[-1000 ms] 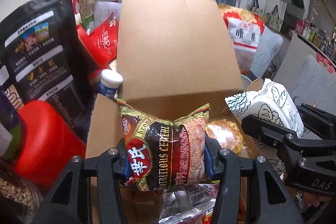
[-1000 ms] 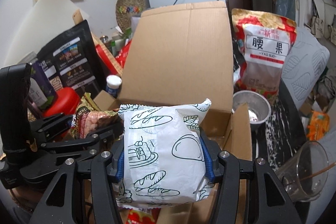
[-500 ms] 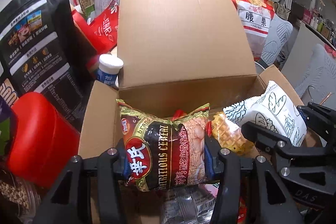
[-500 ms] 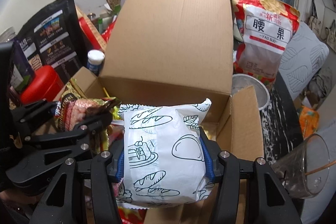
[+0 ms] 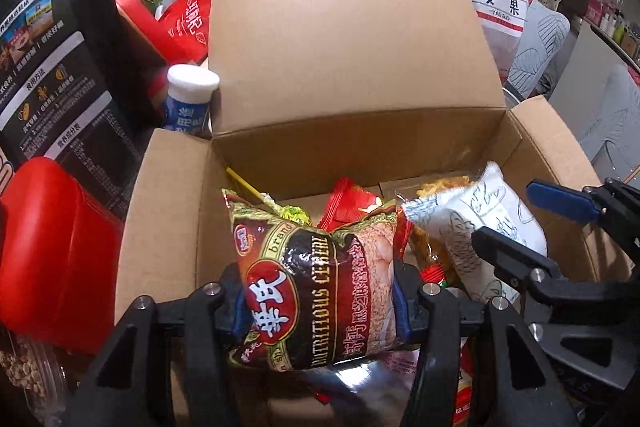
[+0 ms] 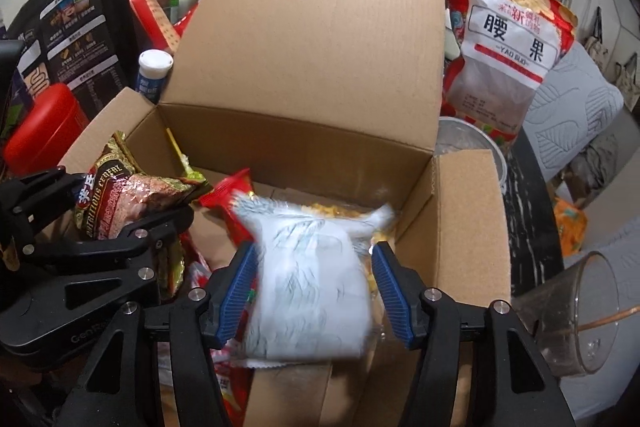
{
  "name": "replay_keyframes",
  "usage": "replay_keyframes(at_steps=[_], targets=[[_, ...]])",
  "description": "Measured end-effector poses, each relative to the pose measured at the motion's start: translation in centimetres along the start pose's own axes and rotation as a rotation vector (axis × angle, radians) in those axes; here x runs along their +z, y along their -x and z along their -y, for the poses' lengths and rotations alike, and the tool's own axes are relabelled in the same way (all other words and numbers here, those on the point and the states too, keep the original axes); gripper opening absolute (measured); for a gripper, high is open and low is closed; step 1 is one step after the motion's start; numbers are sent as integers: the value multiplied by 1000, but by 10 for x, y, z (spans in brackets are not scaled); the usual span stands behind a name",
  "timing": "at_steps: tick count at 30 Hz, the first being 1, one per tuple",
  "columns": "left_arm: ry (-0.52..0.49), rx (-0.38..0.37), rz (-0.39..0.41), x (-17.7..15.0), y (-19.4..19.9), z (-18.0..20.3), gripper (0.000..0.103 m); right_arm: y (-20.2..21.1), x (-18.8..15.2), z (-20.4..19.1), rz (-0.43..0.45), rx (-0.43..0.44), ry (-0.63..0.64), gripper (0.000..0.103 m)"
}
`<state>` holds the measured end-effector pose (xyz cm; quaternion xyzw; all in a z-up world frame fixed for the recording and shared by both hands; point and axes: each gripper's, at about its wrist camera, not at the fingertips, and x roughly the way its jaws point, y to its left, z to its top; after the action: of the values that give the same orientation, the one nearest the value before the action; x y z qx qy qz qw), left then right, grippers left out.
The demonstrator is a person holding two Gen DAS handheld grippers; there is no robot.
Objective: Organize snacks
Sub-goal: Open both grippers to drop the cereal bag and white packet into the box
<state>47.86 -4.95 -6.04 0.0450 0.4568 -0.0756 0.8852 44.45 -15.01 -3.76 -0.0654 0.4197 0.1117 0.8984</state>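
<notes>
Both tongs have sunk into the cardboard box (image 6: 304, 155). The right tongs (image 6: 314, 291) are opening, the white bread packet (image 6: 308, 291) dropping free between them. The left tongs (image 5: 320, 301) grip the cereal bag (image 5: 316, 287) near the box's left wall; releasing it should come next.

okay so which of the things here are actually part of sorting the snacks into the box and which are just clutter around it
Part of the job:
- cardboard box
- cereal packet, clamped in the left hand-held gripper
- white bread-print packet, between the opening jaws of the right hand-held gripper
- red snack packet in the box

Just lying about:
- cashew bag
- red container
- glass cup
- white-capped bottle
</notes>
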Motion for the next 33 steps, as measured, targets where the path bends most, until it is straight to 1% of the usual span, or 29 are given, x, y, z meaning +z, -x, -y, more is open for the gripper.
replay_keyframes(at_steps=[4,7,9,13,17,23,27,30,33], targets=[[2,-9,-7,3,-1,1,53,3,1,-2,7,-10,9,62],[16,-26,-23,7,0,-2,53,8,1,-1,18,-13,7,66],[21,-31,-17,8,3,-4,53,13,1,1,30,-9,4,68],[16,2,2,9,10,-4,53,20,0,3,47,-3,3,69],[22,11,20,9,17,-2,53,26,-4,3,57,2,-4,69],[47,12,64,8,33,-2,54,36,-6,4,67,22,-22,69],[51,19,92,8,46,-2,55,51,-7,3,92,9,-22,69],[55,33,136,9,65,-3,55,64,-6,2,114,7,-30,69],[51,41,160,9,81,-2,55,74,-5,1,132,12,-39,69]])
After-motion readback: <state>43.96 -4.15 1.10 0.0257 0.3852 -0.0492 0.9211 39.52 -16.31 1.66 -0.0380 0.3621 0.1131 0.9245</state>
